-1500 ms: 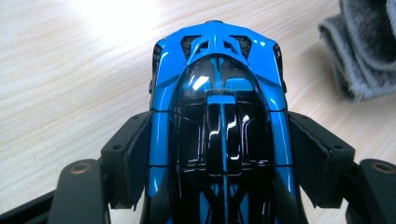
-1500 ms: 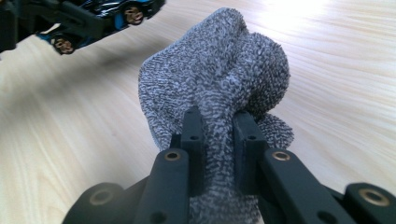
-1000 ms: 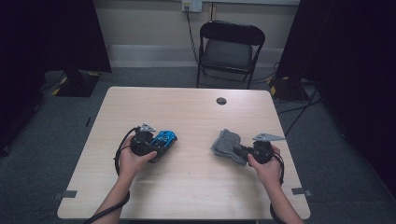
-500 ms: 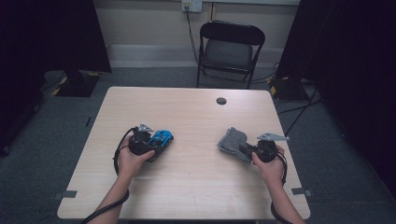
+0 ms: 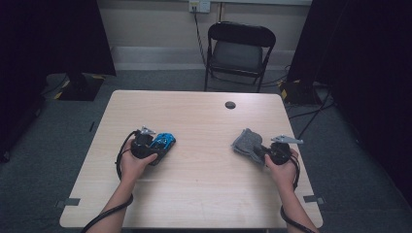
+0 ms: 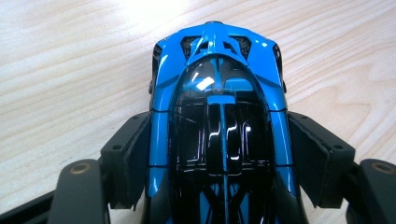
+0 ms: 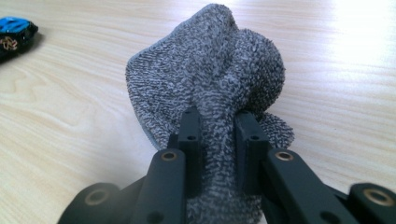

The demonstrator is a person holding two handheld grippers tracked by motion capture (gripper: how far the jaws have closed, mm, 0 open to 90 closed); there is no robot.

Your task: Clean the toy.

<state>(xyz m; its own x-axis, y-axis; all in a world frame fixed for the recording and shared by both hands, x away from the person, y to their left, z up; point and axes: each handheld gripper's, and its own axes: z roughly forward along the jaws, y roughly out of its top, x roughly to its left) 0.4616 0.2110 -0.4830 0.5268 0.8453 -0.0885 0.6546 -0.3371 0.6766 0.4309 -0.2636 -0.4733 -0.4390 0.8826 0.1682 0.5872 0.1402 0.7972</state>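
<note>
A blue and black toy car [image 6: 219, 121] sits between the jaws of my left gripper [image 6: 219, 158], whose pads press on both its sides. In the high view the same toy car [image 5: 163, 141] is at the table's left, held by the left gripper [image 5: 154, 147] low over the wood. My right gripper [image 7: 218, 140] is shut on a grey knitted cloth [image 7: 210, 79], pinching a fold of it. The high view shows that cloth [image 5: 247, 143] at the table's right, in front of the right gripper [image 5: 260, 151].
The light wooden table [image 5: 204, 184] has a round dark cable hole [image 5: 230, 105] near its far edge. A black folding chair [image 5: 238, 51] stands behind the table. Dark curtains flank the room, and cables lie on the carpet at the right.
Both hands have drifted outward and toward the table's near edge, the left with the car, the right with the cloth. Both grips are unchanged.
</note>
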